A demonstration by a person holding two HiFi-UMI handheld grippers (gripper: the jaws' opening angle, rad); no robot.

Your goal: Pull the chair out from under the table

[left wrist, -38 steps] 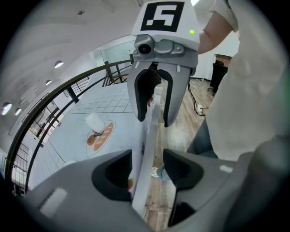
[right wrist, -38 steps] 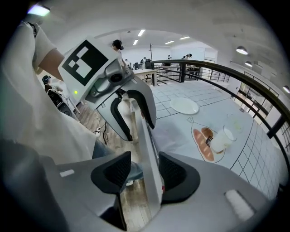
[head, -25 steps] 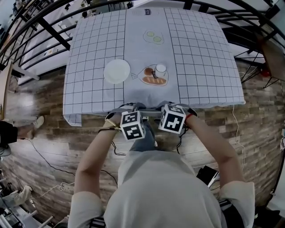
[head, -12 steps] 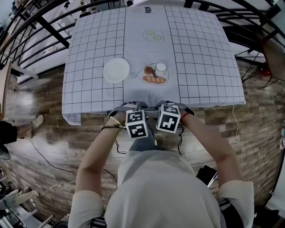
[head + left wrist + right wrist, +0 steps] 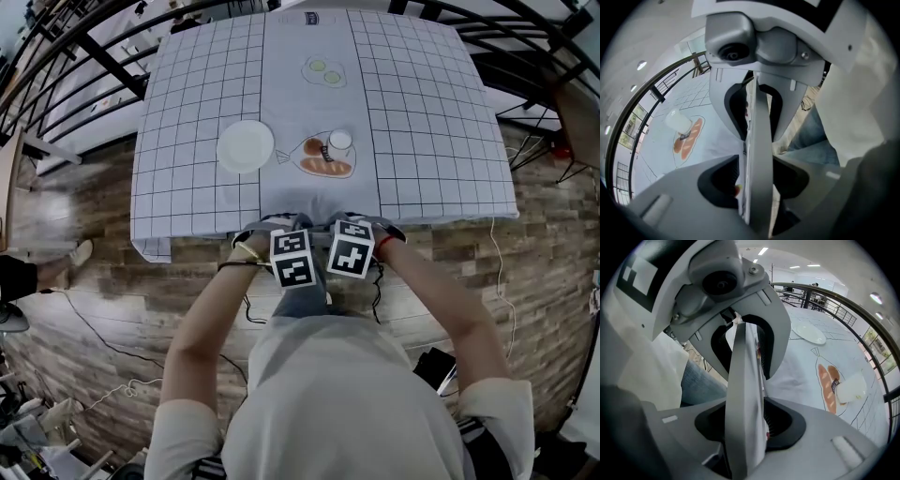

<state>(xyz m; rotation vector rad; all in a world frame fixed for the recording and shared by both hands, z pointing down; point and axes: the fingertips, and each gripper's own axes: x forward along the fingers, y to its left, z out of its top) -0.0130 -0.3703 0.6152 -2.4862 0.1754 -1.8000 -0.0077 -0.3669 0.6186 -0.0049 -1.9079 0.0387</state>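
The chair's grey top rail [image 5: 758, 154] [image 5: 743, 394] runs straight through both gripper views; most of the chair is hidden under the table [image 5: 422, 122] and behind my arms. My left gripper [image 5: 287, 234] [image 5: 757, 190] straddles the rail with a jaw on each side; its jaws are closing, with dark gaps still showing beside the rail. My right gripper [image 5: 354, 232] [image 5: 745, 430] straddles the same rail right beside it, jaws also closing, gaps on both sides. Each gripper view shows the other gripper further along the rail. The tablecloth's hem hangs against the rail.
A white checked tablecloth covers the table. On it are a white plate [image 5: 246, 147], a white cup [image 5: 338, 142] on a printed bread picture, and a small print further back. Black railings [image 5: 84, 56] ring the far side. Cables [image 5: 103, 347] lie on the wooden floor.
Both marker cubes have drawn closer together and sunk slightly toward the table's near edge. The table's things have not moved.
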